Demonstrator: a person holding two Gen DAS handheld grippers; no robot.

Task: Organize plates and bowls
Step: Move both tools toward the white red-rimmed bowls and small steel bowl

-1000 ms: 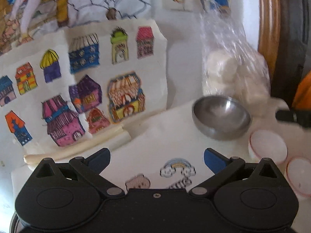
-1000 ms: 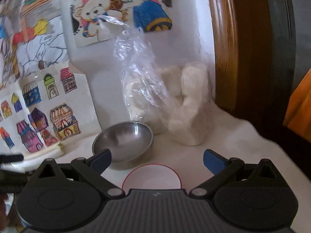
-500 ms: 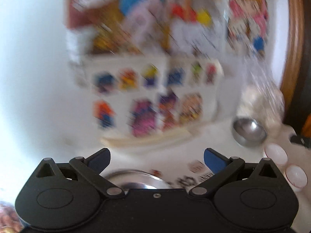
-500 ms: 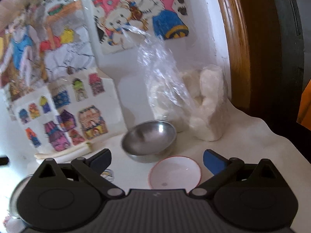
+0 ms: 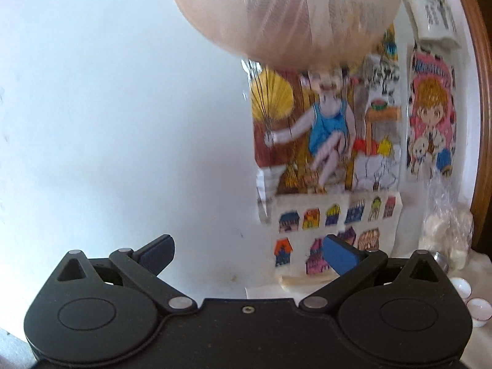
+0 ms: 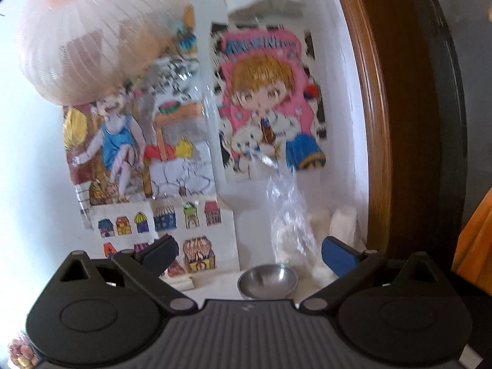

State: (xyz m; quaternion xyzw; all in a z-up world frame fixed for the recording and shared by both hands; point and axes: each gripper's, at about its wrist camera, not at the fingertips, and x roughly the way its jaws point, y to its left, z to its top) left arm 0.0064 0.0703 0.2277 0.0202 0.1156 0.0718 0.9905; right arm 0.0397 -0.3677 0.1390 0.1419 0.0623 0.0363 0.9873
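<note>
**Q:** Pointing where, each gripper?

**A:** Both face a white wall covered in coloured children's drawings. The left gripper (image 5: 248, 253) has its blue-tipped fingers spread wide with nothing between them. The right gripper (image 6: 249, 253) is spread the same way and also holds nothing.

**Q:** Where are the bowls and plates?

**A:** A small round stainless steel bowl (image 6: 267, 281) sits upright on the white cloth-covered table (image 6: 215, 290), near the table's back edge, just in front of a clear plastic bag of white lumps (image 6: 290, 227). In the right wrist view it lies low between the two fingertips. In the left wrist view only a sliver of that bowl (image 5: 440, 260) shows at the far right, beside the bag (image 5: 446, 230). Two small white dishes with thin red rims (image 5: 469, 298) sit close together towards the table's right edge.

**Q:** What else is there?

**A:** A sheet of drawn colourful houses (image 6: 172, 224) leans against the wall at the table's back. A large pale pink ribbed round shape (image 5: 286, 12), perhaps a lampshade, is too blurred to name and hangs at the top of both views. A brown wooden frame (image 6: 378, 123) runs down the right side.
</note>
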